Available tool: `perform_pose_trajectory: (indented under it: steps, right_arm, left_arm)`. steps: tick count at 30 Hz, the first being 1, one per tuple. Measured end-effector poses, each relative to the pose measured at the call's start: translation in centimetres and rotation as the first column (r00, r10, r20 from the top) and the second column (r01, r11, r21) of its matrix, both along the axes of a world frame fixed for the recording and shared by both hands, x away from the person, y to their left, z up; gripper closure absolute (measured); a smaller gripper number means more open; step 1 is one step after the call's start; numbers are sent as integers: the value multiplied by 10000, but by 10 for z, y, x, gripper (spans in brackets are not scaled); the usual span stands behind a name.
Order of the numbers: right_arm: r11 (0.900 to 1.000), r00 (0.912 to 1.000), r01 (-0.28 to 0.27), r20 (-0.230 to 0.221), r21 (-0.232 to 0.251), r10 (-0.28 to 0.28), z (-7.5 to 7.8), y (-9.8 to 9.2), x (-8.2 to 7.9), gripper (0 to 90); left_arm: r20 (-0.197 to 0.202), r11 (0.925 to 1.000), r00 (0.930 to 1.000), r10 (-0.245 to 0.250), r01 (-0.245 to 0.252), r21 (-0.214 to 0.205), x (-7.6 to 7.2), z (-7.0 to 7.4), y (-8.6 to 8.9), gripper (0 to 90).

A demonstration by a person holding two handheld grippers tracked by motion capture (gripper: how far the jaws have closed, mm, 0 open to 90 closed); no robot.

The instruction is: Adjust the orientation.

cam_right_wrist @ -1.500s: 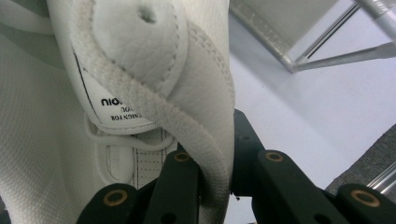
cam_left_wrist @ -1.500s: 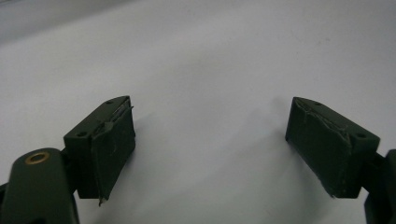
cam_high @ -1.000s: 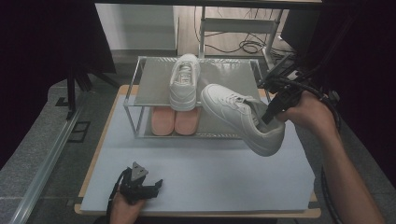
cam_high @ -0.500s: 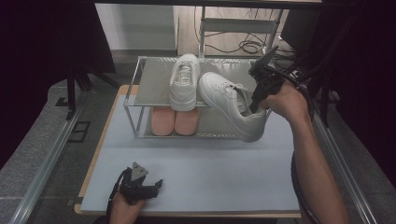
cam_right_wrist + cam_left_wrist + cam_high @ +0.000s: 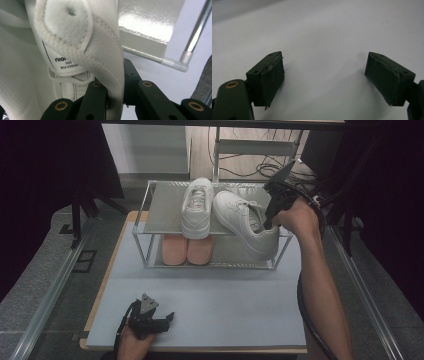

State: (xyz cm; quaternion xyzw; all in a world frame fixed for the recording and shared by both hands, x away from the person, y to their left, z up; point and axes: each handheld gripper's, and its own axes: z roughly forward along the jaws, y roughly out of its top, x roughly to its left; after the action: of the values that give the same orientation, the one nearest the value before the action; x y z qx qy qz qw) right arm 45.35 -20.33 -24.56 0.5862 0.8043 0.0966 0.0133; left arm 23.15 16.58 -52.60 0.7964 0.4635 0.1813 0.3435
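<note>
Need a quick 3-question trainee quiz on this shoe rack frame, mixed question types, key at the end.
1. True or false: the right gripper has its jaws shut on the collar of a white sneaker.
2. What lies on the lower shelf of the rack? A) pink shoes B) black boots C) a towel
3. How do the jaws of the left gripper stand?

Key
1. True
2. A, the pink shoes
3. Open, nothing between them, over the table.

The hand-held gripper (image 5: 115, 87) pinches the white sneaker's collar (image 5: 110, 57) beside the shelf (image 5: 147, 27).
</note>
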Motion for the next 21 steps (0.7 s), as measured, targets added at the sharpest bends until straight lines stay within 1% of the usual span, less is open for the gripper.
perform_pose_trajectory:
  steps: [3, 5, 7, 9, 12, 16, 19, 21]
  right_arm:
    - [9994, 9995, 312, 65, 127, -313, 0, -2, 4, 835]
    - [9989, 9990, 454, 42, 63, -454, -3, -2, 6, 835]
    - [9988, 9988, 480, 8, 29, -480, -4, -1, 8, 834]
    - [9986, 9986, 520, 3, 126, -521, -7, 0, 10, 834]
    - [9975, 9978, 662, 34, 241, -663, -7, 3, 14, 833]
    - [9962, 9964, 843, 36, 225, -844, -8, 9, 19, 833]
    - [9951, 9954, 954, -51, 255, -953, -7, 10, 22, 830]
    - [9948, 9952, 976, 19, 290, -977, -8, 11, 23, 829]
  left_arm:
    - [3, 10000, 10000, -1, 1, -3, 0, 0, 0, 156]
    - [1, 10000, 10000, 1, -1, -5, 0, 0, 0, 156]
    - [6, 10000, 10000, 1, -1, -1, 0, 0, 0, 156]
    - [14, 10000, 10000, -2, 2, 4, 0, 0, 0, 156]
    - [7, 10000, 10000, 4, -4, -12, 0, 0, 0, 156]
    - [6, 10000, 10000, 4, -4, -12, 0, 0, 0, 156]
    - [4, 10000, 10000, 5, -5, -18, 0, 0, 0, 156]
    - [4, 10000, 10000, 5, -5, -15, 0, 0, 0, 156]
